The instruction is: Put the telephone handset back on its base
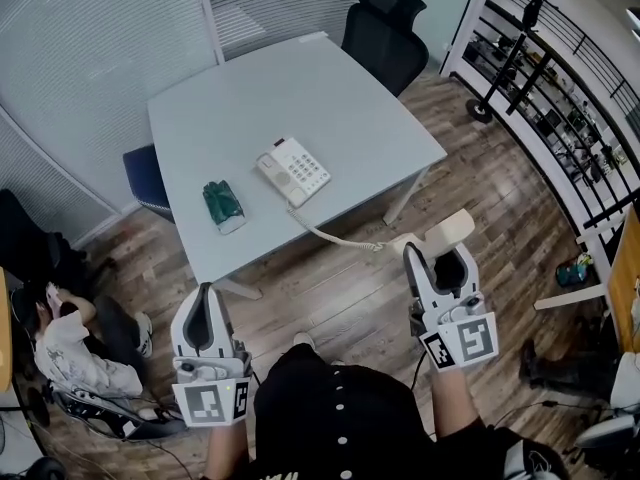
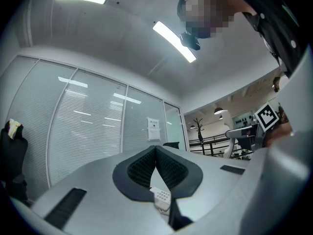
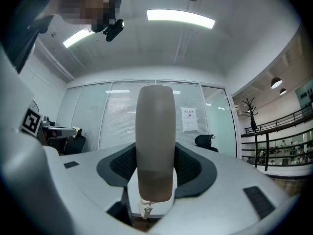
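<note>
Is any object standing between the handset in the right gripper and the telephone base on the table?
Nothing visible blocks it. Between the handset and the telephone base runs only their own coiled cord. The green object lies left of the base, off the path.

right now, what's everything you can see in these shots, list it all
square table: one, pale grey, middle of the wood floor
push-button telephone base: one, white, on the table's near half
coiled cord: one, cream, from the base over the table's near edge
plastic telephone handset: one, cream, off the table, near side
crumpled object: one, green, on the table left of the base
high-backed office chair: one, black, far side of the table
padded chair: one, blue, table's left side
coat stand: one, black, far right
seated person: one, on the floor, lower left
left claw: one, white, shut and empty
right claw: one, white, shut on the handset
</note>
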Available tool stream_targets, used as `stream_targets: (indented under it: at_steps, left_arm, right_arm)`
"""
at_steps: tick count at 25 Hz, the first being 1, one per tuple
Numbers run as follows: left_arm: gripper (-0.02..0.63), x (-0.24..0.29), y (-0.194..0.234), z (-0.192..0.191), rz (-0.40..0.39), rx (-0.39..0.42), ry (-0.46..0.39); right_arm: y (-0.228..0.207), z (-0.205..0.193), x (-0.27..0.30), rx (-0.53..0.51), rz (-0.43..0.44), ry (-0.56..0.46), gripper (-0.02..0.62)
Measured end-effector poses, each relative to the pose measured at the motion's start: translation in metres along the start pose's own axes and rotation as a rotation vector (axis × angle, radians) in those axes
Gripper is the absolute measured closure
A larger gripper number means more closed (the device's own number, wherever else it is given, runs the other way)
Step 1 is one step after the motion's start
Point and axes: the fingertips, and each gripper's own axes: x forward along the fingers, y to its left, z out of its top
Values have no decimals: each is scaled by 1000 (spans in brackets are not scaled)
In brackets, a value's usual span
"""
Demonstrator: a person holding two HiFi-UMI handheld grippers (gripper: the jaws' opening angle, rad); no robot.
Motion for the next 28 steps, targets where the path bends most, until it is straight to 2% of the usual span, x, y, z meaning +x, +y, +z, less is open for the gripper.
stream_targets:
  at_steps: [14,28]
  left_arm:
    - [591,54,20,-4,-45,-5,-29]
    - [591,81,50,2,-69,-3,-35]
  right_arm:
    - [-10,5,45,-17,-40,-29,362]
    - [0,9,80,-4,-68,-46,362]
